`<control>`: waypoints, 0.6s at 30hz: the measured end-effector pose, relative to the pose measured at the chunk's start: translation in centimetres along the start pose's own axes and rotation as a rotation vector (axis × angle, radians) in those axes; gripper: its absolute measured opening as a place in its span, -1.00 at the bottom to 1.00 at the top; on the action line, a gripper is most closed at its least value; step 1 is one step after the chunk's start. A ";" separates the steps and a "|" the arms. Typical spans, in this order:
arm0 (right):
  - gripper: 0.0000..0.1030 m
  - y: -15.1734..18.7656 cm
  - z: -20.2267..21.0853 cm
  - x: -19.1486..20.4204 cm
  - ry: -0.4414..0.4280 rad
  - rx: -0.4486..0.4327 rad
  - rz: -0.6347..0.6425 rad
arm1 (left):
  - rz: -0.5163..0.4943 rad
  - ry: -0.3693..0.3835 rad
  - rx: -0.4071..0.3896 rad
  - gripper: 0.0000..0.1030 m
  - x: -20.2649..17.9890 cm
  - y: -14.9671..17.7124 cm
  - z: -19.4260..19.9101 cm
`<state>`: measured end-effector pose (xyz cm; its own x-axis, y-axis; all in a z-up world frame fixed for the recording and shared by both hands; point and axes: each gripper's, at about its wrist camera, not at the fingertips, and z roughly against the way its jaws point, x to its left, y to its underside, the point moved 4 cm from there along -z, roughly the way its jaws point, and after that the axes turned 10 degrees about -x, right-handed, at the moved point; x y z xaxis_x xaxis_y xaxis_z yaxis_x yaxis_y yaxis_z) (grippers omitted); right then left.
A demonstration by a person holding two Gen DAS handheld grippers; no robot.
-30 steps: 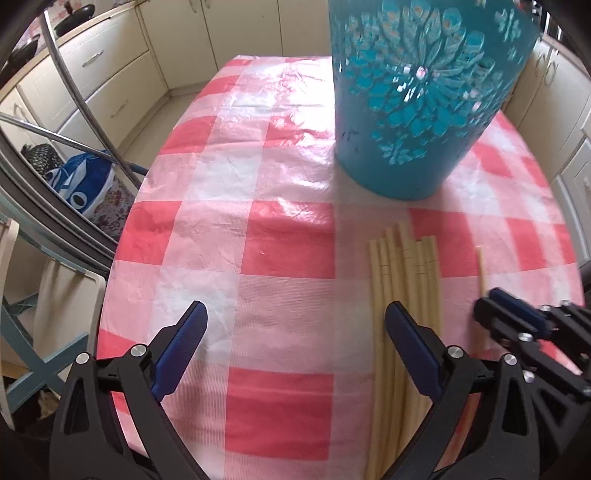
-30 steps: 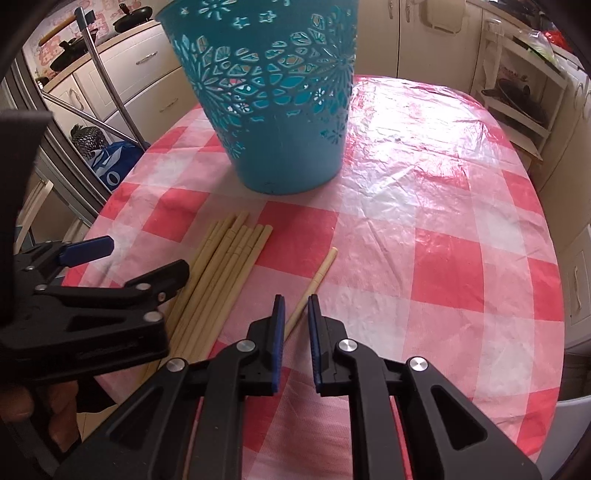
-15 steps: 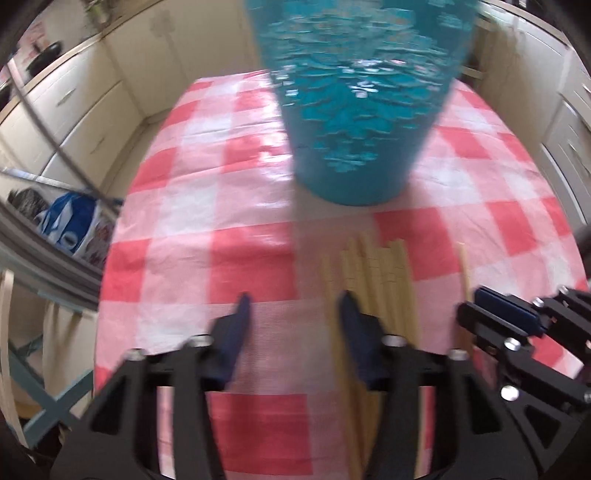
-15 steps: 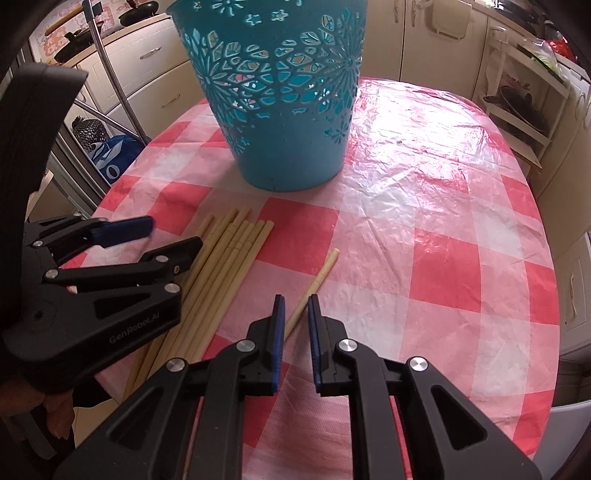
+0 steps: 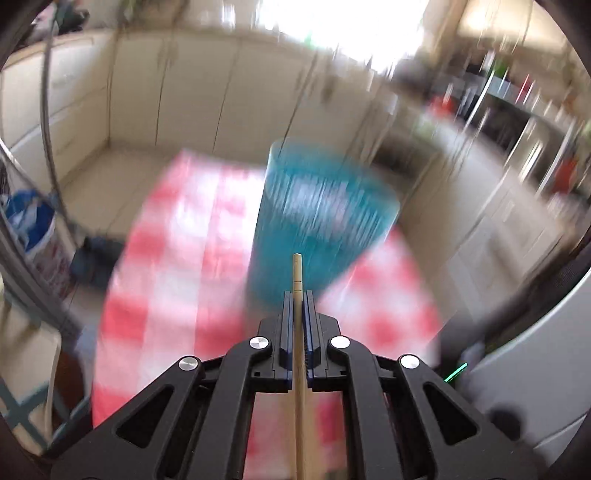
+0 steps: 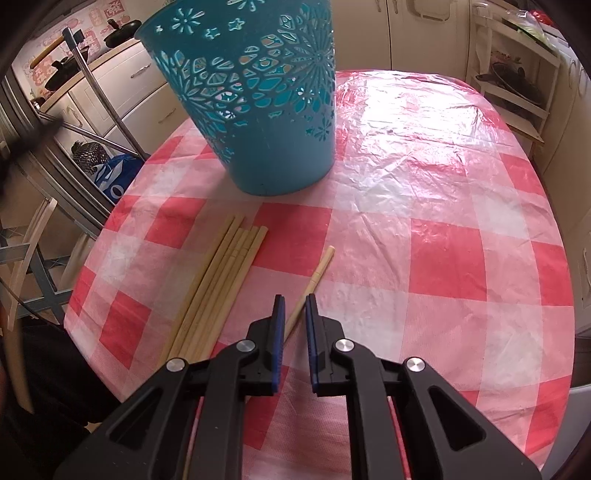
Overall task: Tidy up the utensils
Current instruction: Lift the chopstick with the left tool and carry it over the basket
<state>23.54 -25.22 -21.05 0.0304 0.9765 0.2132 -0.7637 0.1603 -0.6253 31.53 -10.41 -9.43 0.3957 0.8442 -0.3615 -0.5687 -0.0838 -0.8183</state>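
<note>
My left gripper (image 5: 297, 295) is shut on one bamboo chopstick (image 5: 297, 269) and holds it in the air, tip toward the teal cut-out basket (image 5: 317, 229); that view is motion-blurred. In the right wrist view the basket (image 6: 266, 110) stands on the red-and-white checked tablecloth (image 6: 443, 221). A bundle of several chopsticks (image 6: 218, 280) lies in front of it. A single chopstick (image 6: 314, 277) lies apart, its near end between the slightly parted fingers of my right gripper (image 6: 294, 299), which grips nothing.
The table edge (image 6: 85, 277) drops off at the left, with a chair (image 6: 26, 254), a metal rack (image 6: 103, 110) and a blue bag (image 6: 114, 177) beyond. Kitchen cabinets (image 6: 417, 33) and a white shelf unit (image 6: 517, 77) stand behind the table.
My left gripper closed on one chopstick from the bundle and lifted it fast off the table toward the basket. It has left the right wrist view. My right gripper has barely moved.
</note>
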 end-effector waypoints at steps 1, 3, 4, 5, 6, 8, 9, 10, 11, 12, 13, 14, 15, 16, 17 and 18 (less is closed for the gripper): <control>-0.79 0.0 0.0 0.0 0.001 -0.001 0.000 | 0.001 0.019 -0.086 -0.91 -0.7 -2.1 1.2; -0.79 0.0 0.1 -0.2 0.001 -0.003 -0.003 | 0.003 0.049 -0.224 -0.91 -1.8 -5.4 2.5; -0.79 0.0 0.2 -0.2 0.000 -0.004 -0.004 | -0.004 0.069 -0.299 -0.91 -2.5 -7.0 3.0; -0.79 0.1 0.2 -0.2 0.001 -0.006 -0.004 | -0.011 0.069 -0.362 -0.91 -3.1 -8.2 3.3; -0.79 0.1 0.2 -0.2 0.002 -0.007 -0.004 | -0.017 0.059 -0.410 -0.91 -3.5 -9.5 3.2; -0.79 0.2 0.2 -0.2 0.005 -0.011 -0.001 | -0.007 0.051 -0.479 -0.91 -4.4 -11.4 2.4; -0.79 0.2 0.3 -0.2 0.005 -0.013 0.000 | -0.016 0.026 -0.536 -0.91 -4.7 -12.3 1.7; -0.79 0.2 0.3 -0.2 0.006 -0.014 0.002 | -0.030 0.005 -0.561 -0.91 -5.1 -12.8 1.0; -0.79 0.1 0.3 -0.2 0.007 -0.015 0.002 | -0.045 -0.019 -0.584 -0.91 -5.3 -13.2 0.2; -0.79 0.2 0.3 -0.2 0.008 -0.016 0.004 | -0.051 -0.042 -0.595 -0.91 -5.4 -13.6 -1.2; -0.79 0.2 0.3 -0.1 0.009 -0.016 0.007 | -0.053 -0.061 -0.590 -0.91 -5.5 -13.7 -2.1; -0.79 0.1 0.3 -0.1 0.010 -0.015 0.008 | -0.049 -0.082 -0.573 -0.91 -5.3 -13.6 -3.4; -0.79 0.1 0.3 -0.1 0.009 -0.015 0.007 | -0.050 -0.094 -0.557 -0.91 -5.1 -13.1 -4.9; -0.79 0.1 0.3 -0.1 0.007 -0.015 0.006 | -0.055 -0.110 -0.528 -0.91 -5.0 -12.3 -6.2; -0.79 0.1 0.3 -0.1 0.005 -0.014 0.004 | -0.064 -0.126 -0.501 -0.91 -4.9 -11.6 -7.3; -0.79 0.1 0.2 -0.2 0.003 -0.014 0.003 | -0.073 -0.137 -0.487 -0.91 -4.7 -11.0 -7.8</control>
<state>23.35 -25.39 -20.97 0.0305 0.9775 0.2089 -0.7546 0.1596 -0.6365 41.58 -17.58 -2.29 0.3054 0.9158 -0.2608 -0.1283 -0.2318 -0.9643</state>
